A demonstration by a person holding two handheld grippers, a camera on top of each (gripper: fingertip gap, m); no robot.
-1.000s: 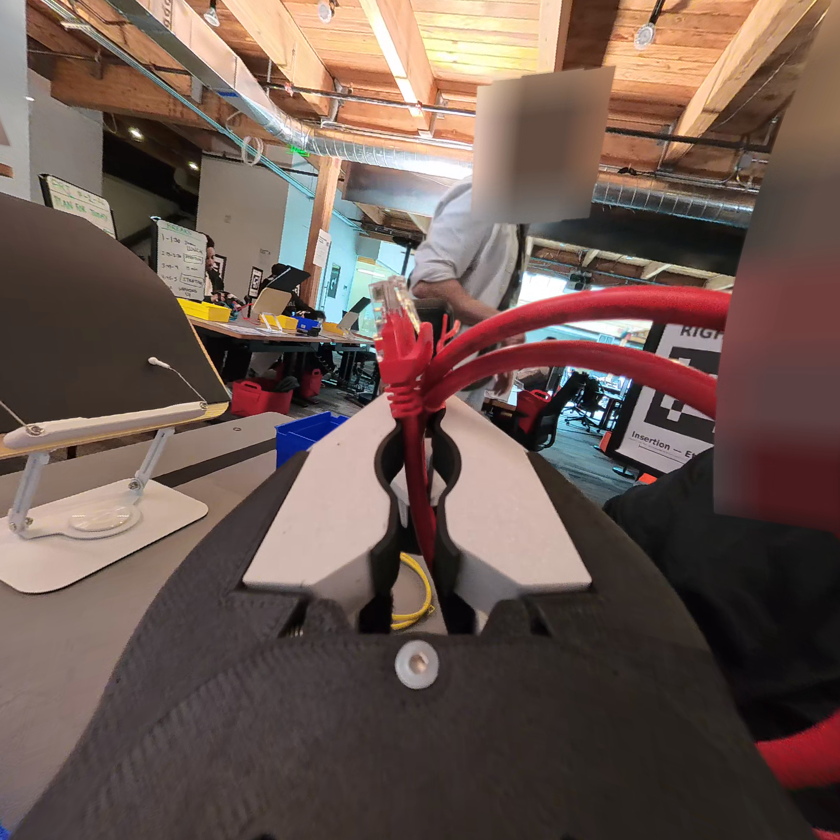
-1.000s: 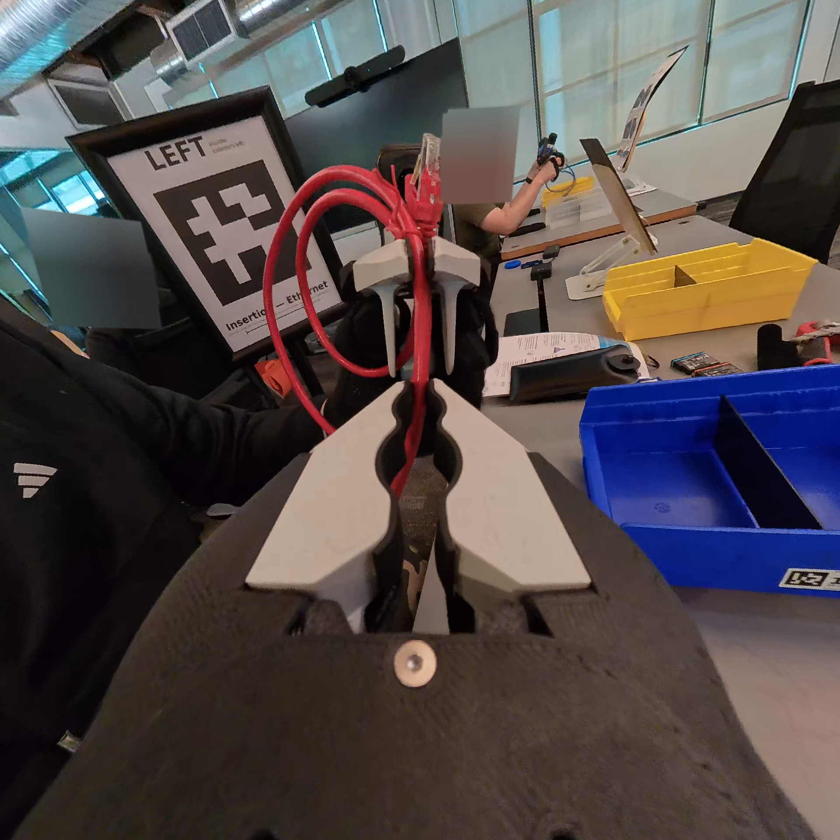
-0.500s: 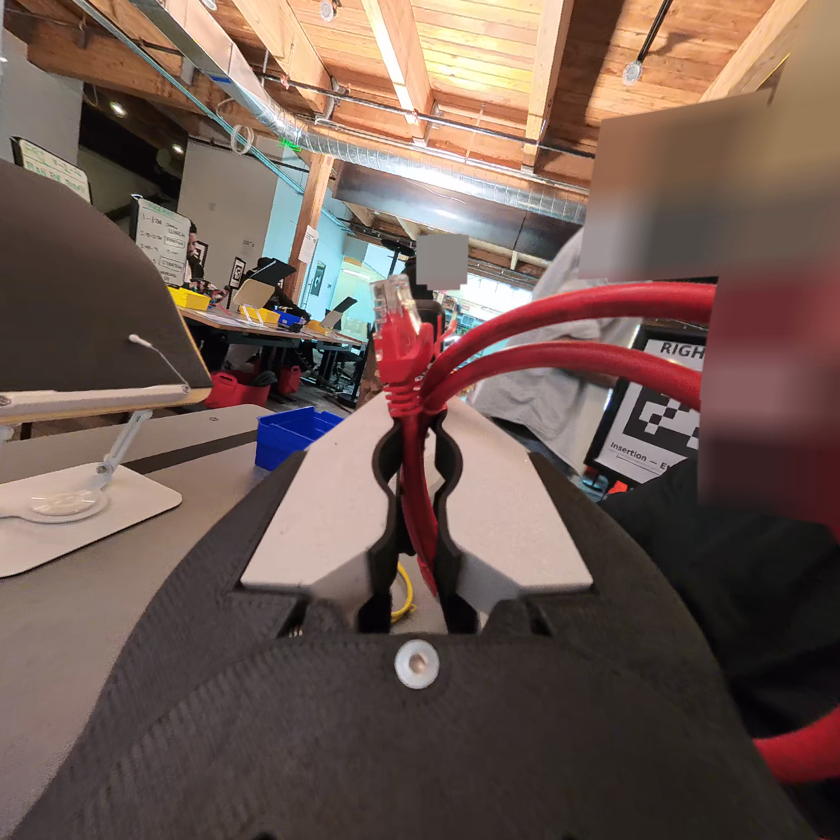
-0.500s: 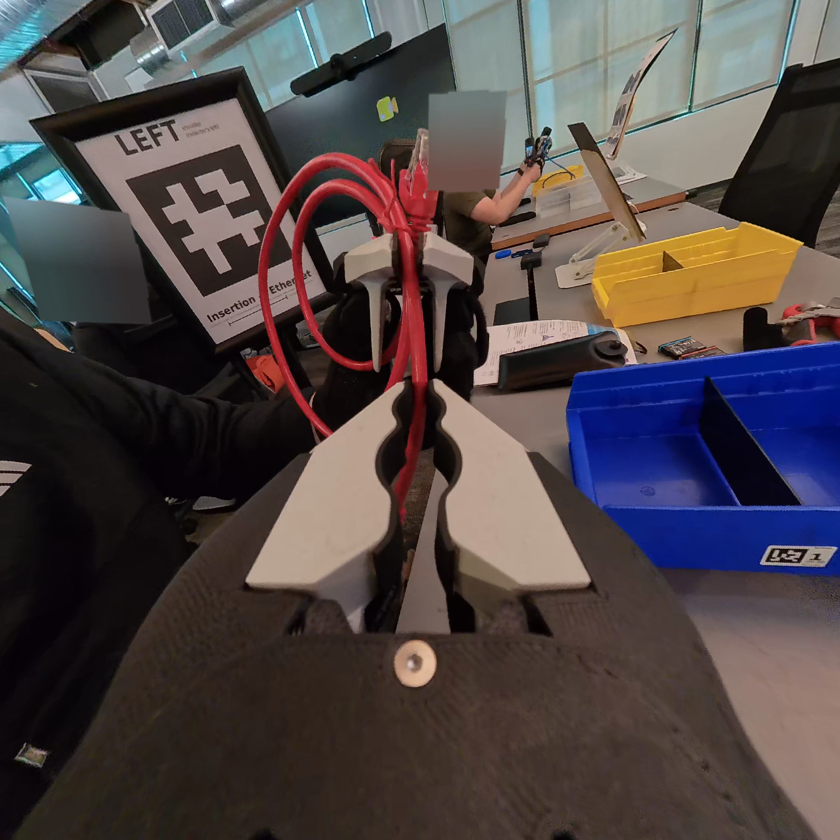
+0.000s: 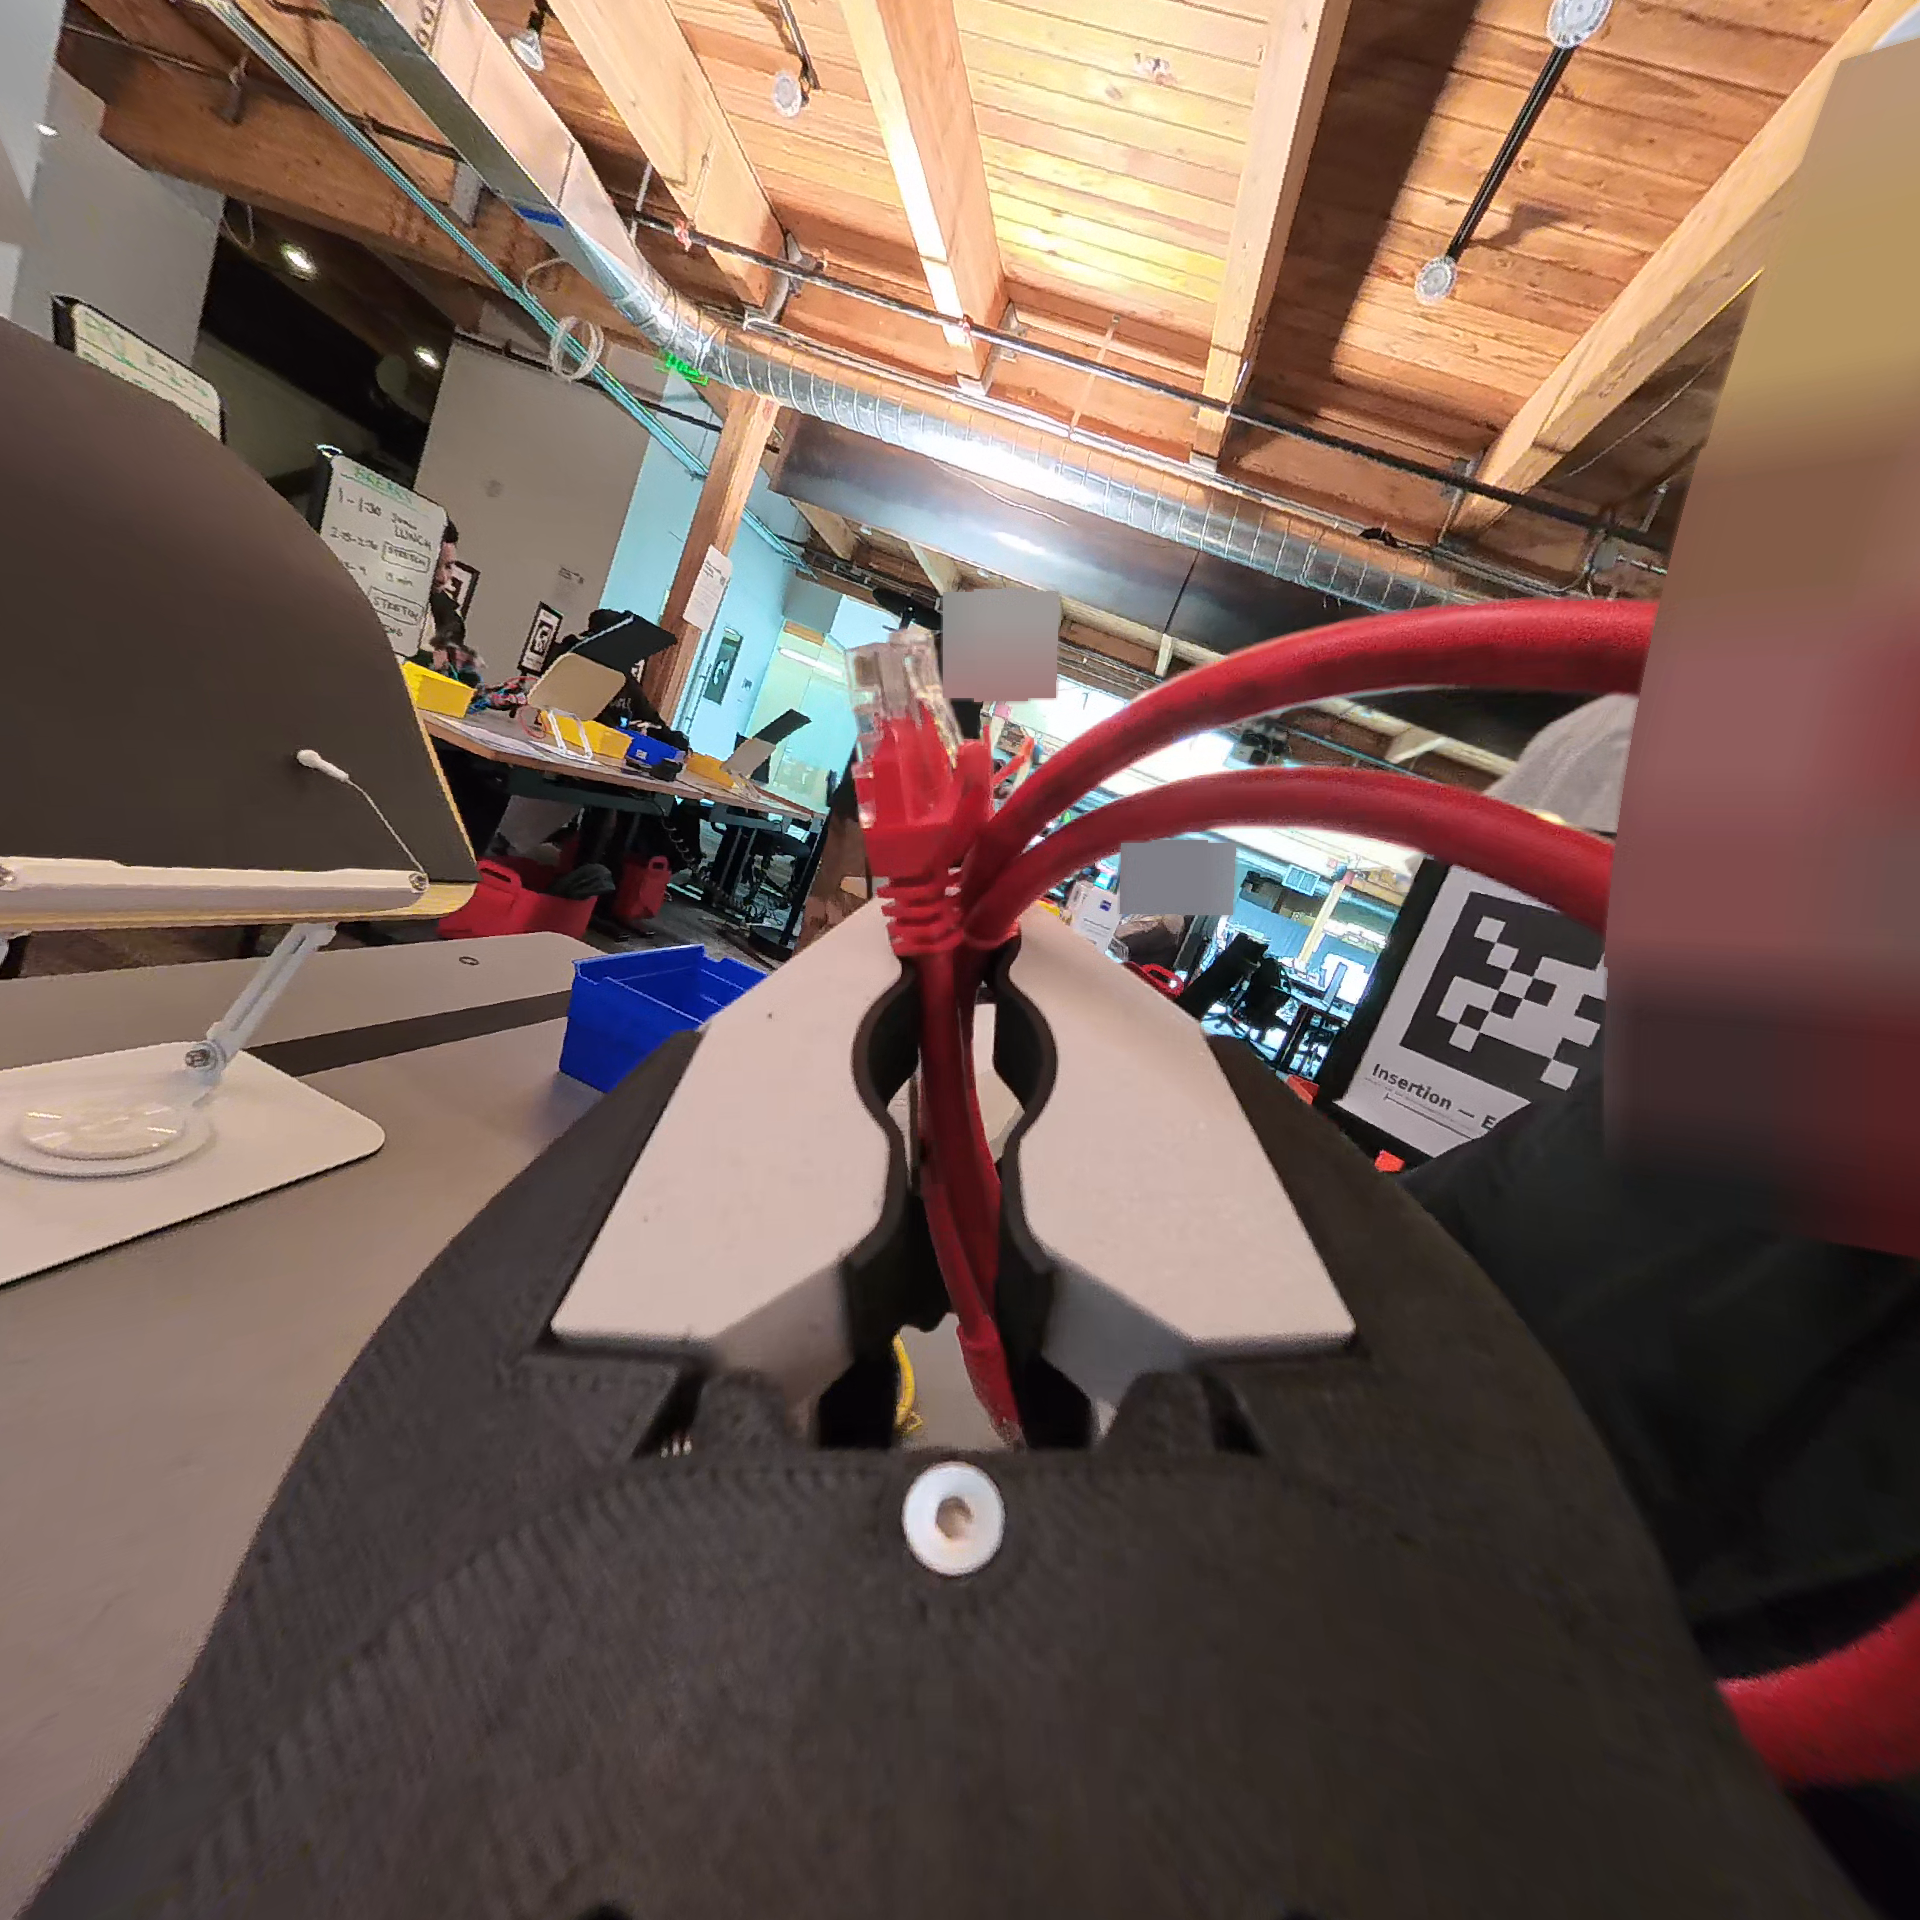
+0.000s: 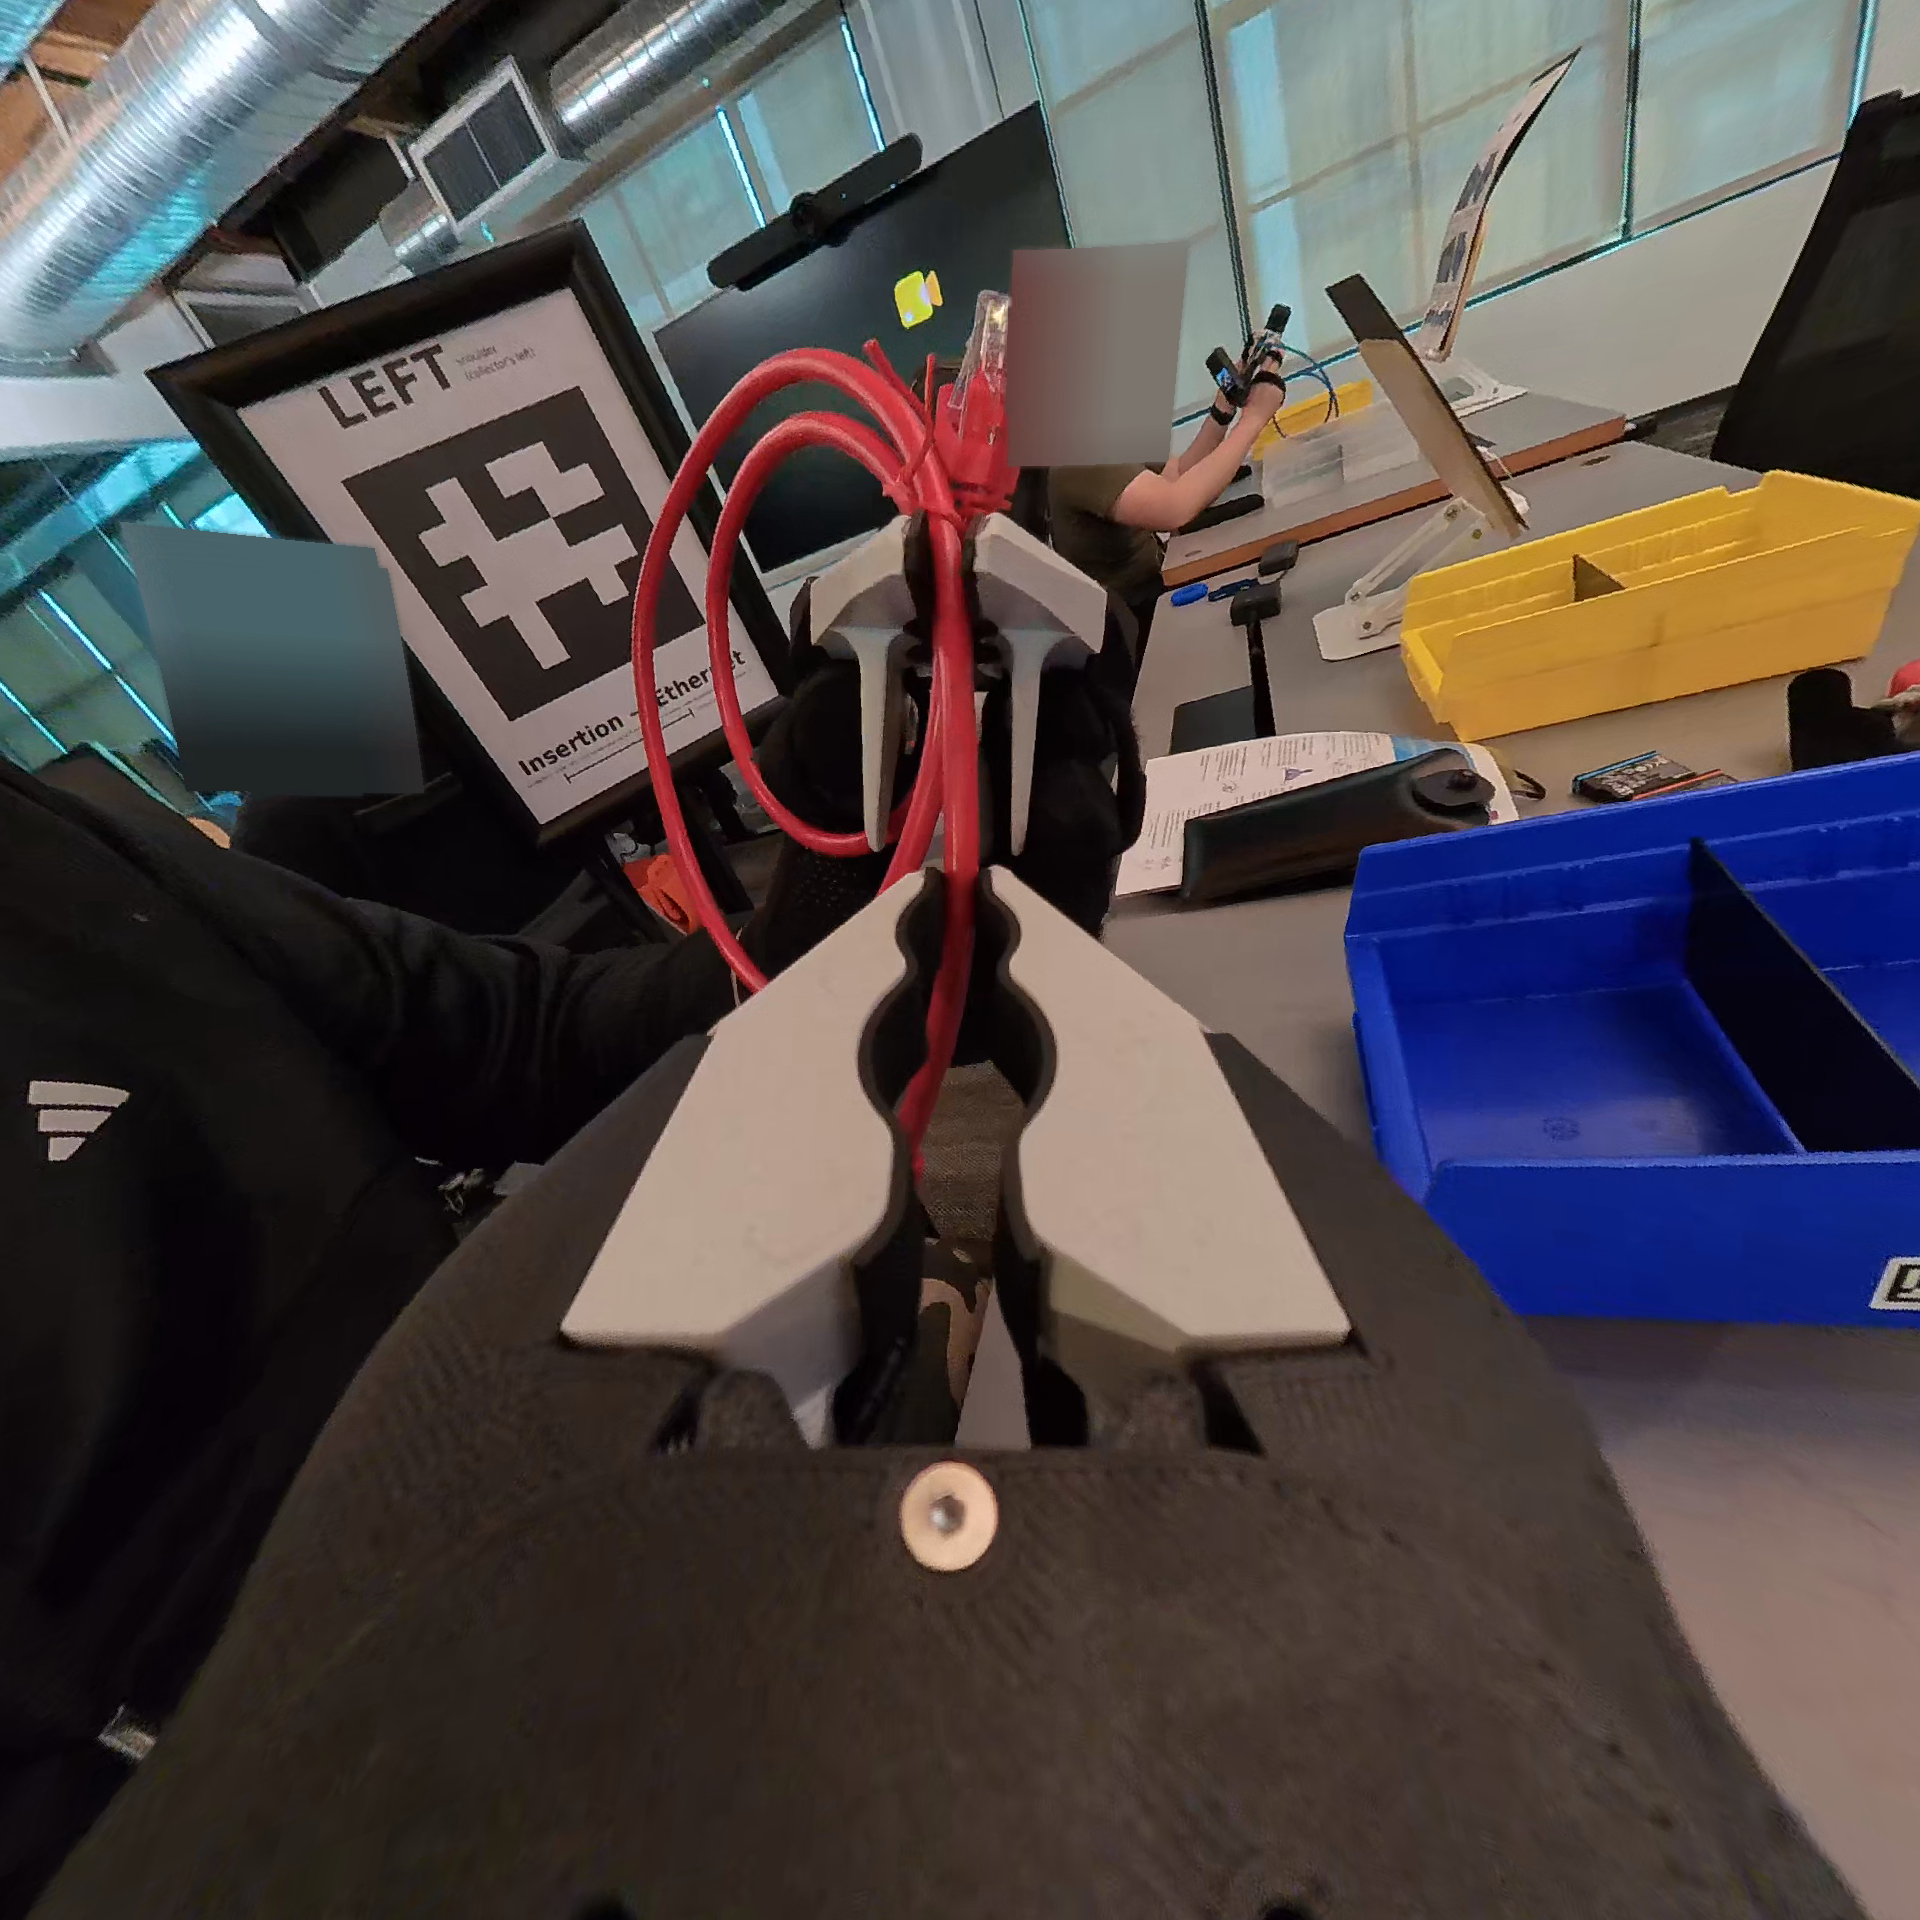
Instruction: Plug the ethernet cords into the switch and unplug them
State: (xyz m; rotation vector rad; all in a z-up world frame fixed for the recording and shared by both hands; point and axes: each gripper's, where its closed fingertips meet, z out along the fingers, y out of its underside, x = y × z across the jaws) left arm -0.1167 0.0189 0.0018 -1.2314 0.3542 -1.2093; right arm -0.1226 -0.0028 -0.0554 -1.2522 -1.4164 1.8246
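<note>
Bare bench (image 6: 1714,1507) lies open in front of the blue bin (image 6: 1621,1049); behind the bin, a black pouch (image 6: 1340,821) and yellow bin (image 6: 1652,613) crowd it.

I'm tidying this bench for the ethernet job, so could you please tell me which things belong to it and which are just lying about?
Part of the job:
- red ethernet cord, clear plug up
- left gripper, shut on it
- right gripper, shut on it

Lying about:
- blue bin
- yellow bin
- black pouch
- white stand

No switch in view.
</note>
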